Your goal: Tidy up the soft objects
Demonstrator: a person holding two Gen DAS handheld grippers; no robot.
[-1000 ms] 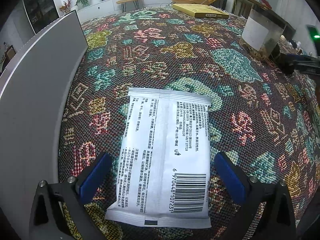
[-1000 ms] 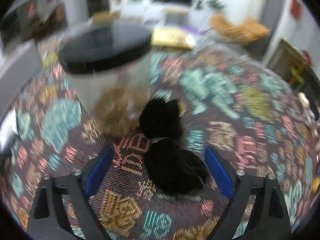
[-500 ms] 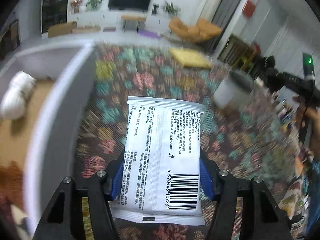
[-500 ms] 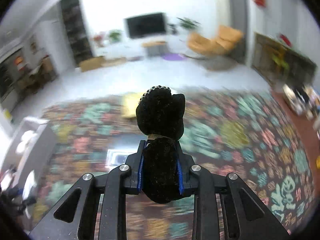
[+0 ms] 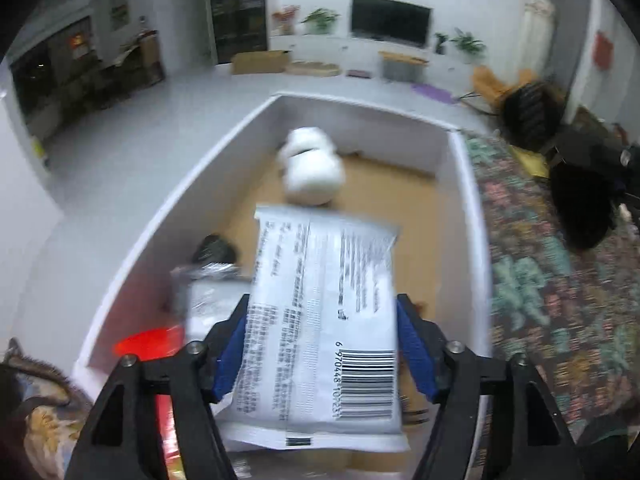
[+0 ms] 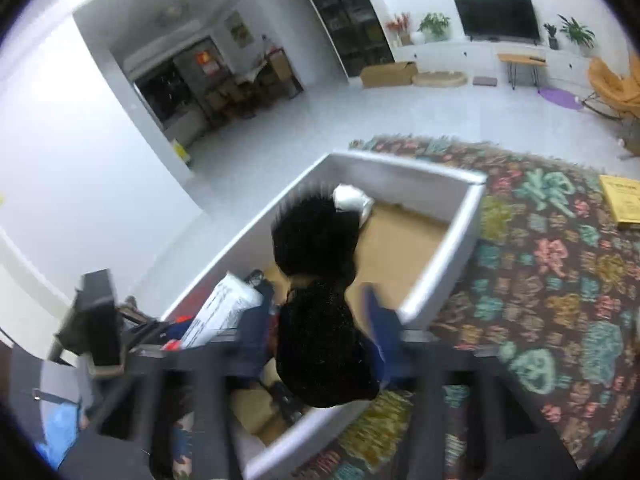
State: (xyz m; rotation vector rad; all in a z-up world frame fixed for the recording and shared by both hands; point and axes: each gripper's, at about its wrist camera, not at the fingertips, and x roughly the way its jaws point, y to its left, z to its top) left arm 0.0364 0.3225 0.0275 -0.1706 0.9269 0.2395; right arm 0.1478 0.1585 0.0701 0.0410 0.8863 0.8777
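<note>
My left gripper (image 5: 322, 344) is shut on a white printed packet (image 5: 324, 320) and holds it above the white-walled cardboard box (image 5: 466, 216). My right gripper (image 6: 320, 328) holds a black plush toy (image 6: 320, 312) over the same box (image 6: 460, 232); its blue pads stand a little apart from the toy and are blurred. The plush also shows in the left wrist view (image 5: 580, 208) at the right. The packet shows in the right wrist view (image 6: 222, 308) at the box's near left.
Inside the box lie a white plush (image 5: 312, 168), a dark item (image 5: 214, 250), a silver packet (image 5: 208, 296) and a red item (image 5: 150, 342). The patterned tablecloth (image 6: 560, 272) lies right of the box. A yellow box (image 6: 622, 200) sits far right.
Both grippers closed on their objects, lifted them off the tablecloth and carried them left to above the box. The right gripper's pads look wider apart now than half a second ago.
</note>
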